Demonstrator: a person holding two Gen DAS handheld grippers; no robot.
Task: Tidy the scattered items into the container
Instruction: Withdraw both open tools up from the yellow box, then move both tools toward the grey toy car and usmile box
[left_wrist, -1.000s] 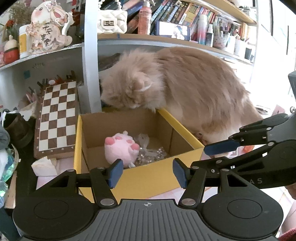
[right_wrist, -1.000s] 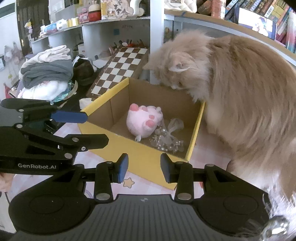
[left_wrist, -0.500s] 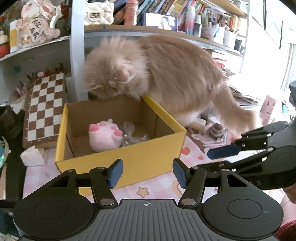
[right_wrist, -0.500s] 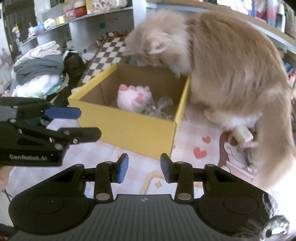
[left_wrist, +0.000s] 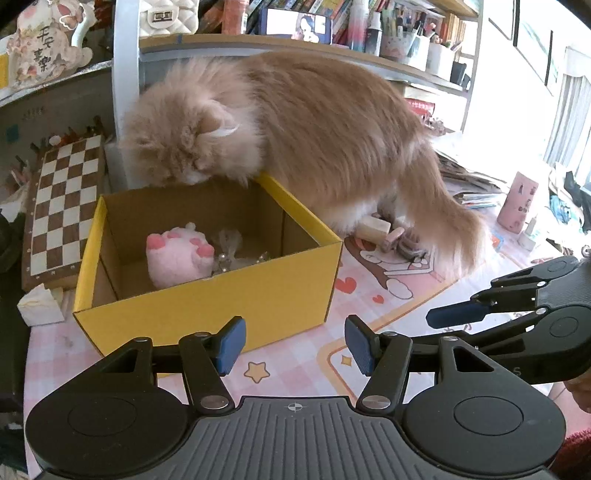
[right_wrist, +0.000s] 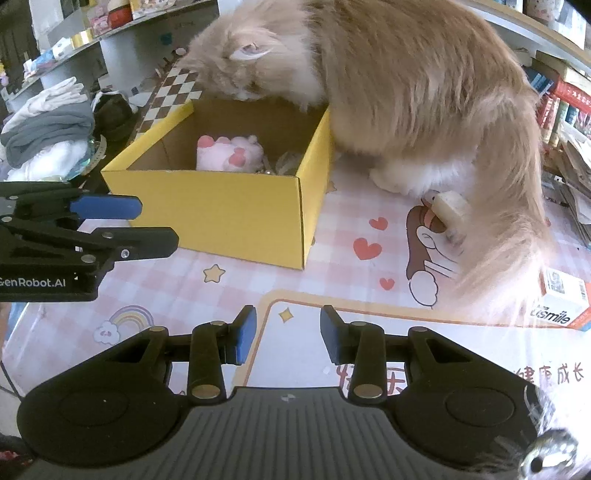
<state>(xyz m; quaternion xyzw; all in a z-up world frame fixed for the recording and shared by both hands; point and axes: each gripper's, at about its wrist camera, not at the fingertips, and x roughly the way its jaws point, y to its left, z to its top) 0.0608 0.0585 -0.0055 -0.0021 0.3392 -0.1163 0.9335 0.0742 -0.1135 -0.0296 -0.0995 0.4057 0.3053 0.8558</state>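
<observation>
Left gripper (left_wrist: 293, 345) parted, empty; right gripper (right_wrist: 283, 334) narrower, empty, both low over pink patterned surface (right_wrist: 258, 280), probably scouting strays. Open yellow cardboard box (right_wrist: 236, 210) holds pink plush paw (right_wrist: 229, 155). Fluffy ginger cat (right_wrist: 406, 92) noses box, tail covering cream block (right_wrist: 448, 206) and small clutter.

fluffy cat (right_wrist: 388, 92), yellow box (right_wrist: 236, 210), pink plush (right_wrist: 229, 155)

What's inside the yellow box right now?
In the yellow box: a pink paw plush and a clear pouch of pearly beads. The near wall and the cat's head hide the rest.
</observation>
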